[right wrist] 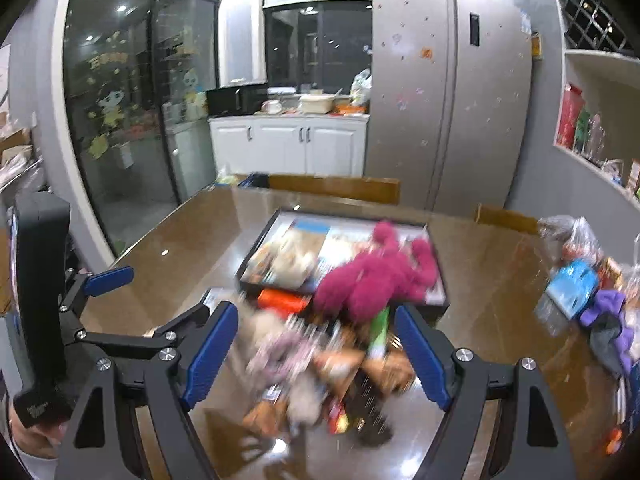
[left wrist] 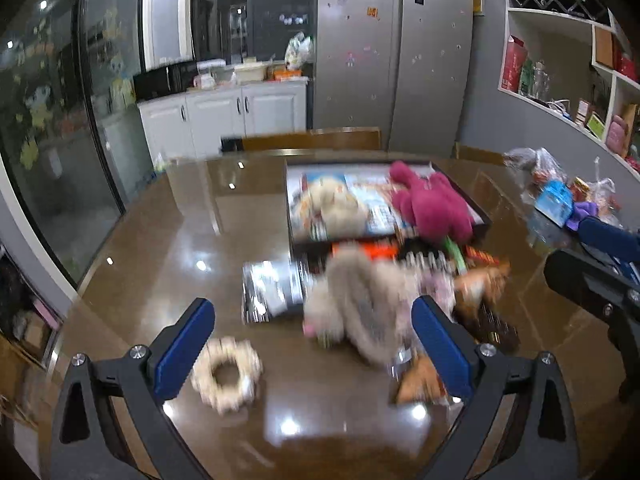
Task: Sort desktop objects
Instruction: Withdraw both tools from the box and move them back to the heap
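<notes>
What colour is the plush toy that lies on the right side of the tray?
The plush toy is magenta pink; the right wrist view shows it best, lying over the tray.

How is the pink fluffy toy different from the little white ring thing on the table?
The pink plush toy is deep magenta; the white ring is pale cream. The plush is much bigger and lumpy with limbs, while the ring is a small loop with a hole in the middle. The plush lies on the black tray, partly over its near edge; the ring lies flat on the bare brown table, apart from the pile. Both look soft and fuzzy.

Glossy brown table [left wrist: 160, 240] bears a dark tray [left wrist: 482, 216], toy pile [left wrist: 360, 300], cream ring [left wrist: 226, 376].
</notes>
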Action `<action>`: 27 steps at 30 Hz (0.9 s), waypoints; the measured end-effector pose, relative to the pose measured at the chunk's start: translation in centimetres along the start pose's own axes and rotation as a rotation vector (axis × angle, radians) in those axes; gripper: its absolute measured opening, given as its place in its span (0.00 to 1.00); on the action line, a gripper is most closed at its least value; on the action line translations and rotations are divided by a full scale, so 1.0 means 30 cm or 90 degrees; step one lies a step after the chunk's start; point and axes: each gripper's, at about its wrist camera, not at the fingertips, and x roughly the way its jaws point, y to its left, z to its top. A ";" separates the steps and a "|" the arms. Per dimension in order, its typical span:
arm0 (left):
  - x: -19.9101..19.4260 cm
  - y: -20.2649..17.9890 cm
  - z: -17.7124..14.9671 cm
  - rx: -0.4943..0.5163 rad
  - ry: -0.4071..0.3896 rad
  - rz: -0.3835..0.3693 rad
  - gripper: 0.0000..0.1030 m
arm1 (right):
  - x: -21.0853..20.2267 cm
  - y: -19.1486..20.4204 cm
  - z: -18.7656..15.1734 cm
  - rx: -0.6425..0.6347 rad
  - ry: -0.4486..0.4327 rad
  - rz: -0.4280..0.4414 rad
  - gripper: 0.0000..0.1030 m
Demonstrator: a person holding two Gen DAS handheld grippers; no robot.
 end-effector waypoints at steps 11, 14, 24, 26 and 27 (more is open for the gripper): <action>0.025 -0.020 -0.090 0.012 0.024 -0.033 0.97 | -0.017 0.014 -0.154 0.029 0.044 0.012 0.81; 0.050 -0.038 -0.082 0.023 0.027 -0.039 0.97 | 0.007 0.016 -0.167 0.026 0.055 0.014 0.81; 0.211 -0.027 -0.048 0.011 0.056 -0.063 0.97 | 0.116 -0.013 -0.160 0.032 0.085 0.016 0.81; 0.257 -0.023 -0.038 0.009 0.068 -0.058 0.97 | 0.146 -0.027 -0.156 0.034 0.091 0.016 0.81; 0.280 -0.022 -0.033 0.009 0.074 -0.057 0.97 | 0.159 -0.032 -0.155 0.036 0.094 0.014 0.81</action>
